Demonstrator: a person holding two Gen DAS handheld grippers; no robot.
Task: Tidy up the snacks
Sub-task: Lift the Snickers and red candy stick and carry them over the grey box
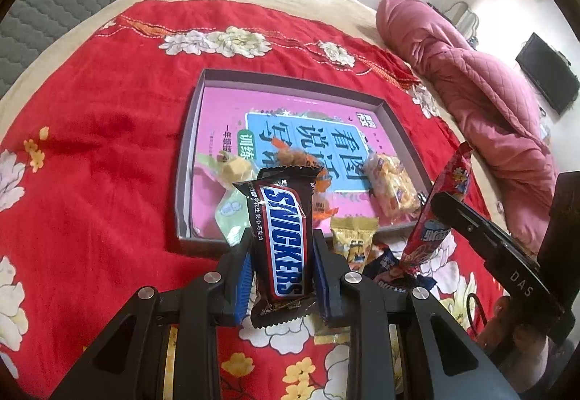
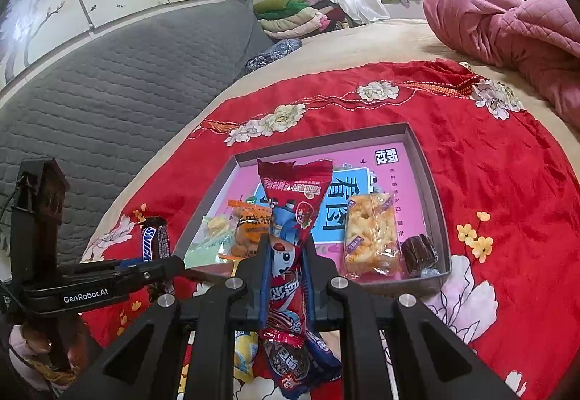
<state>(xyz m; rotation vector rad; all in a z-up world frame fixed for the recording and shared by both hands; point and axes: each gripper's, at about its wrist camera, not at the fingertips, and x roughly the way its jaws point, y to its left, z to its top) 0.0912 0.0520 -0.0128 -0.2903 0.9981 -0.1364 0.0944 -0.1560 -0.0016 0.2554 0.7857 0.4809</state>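
I have the left gripper [image 1: 282, 248] clenched on a Snickers bar [image 1: 281, 240], which stands upright between its blue pads, its top poking past the fingertips. My right gripper [image 2: 286, 248] is clamped tight on a long red snack packet [image 2: 290, 215] that runs lengthwise between the fingers, its crimped top well beyond the tips and its lower end trailing back under the jaws. Just ahead of both sets of fingers lies the shallow box [image 2: 431, 182] on the red floral cloth [image 1: 101, 146]; inside it I see a pale puffed-snack bag [image 2: 368, 237], an orange-wrapped piece [image 2: 248, 222], a green wrapper [image 1: 230, 215] and a dark wrapped candy [image 2: 420, 251]. A yellow packet [image 1: 353, 237] lies on the cloth beside my left fingers, outside the box's near wall.
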